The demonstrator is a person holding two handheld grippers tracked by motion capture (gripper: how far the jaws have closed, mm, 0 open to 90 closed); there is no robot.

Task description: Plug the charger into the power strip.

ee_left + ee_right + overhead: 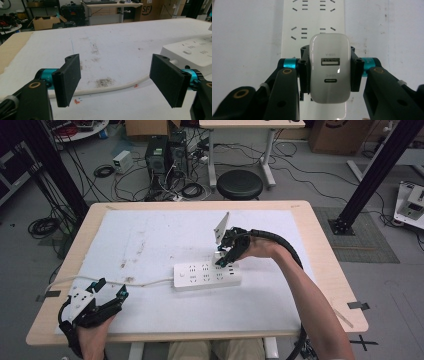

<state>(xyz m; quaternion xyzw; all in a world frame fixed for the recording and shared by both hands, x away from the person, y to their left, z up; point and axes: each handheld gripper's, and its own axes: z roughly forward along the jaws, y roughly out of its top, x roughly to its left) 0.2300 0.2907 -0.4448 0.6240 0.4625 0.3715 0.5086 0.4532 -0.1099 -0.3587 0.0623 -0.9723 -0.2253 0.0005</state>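
The right tool [329,72] is clamping a smooth, rigid white charger [329,67] by its flat sides above the power strip [207,276]; the left tool [116,82] is resting open on the tabletop [310,240].

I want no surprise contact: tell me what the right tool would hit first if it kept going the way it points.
The white plastic power strip on the table. The right tool, shut on the white two-port USB charger, points down at its socket face, so the charger would probably meet it first; the gap is hard to judge.
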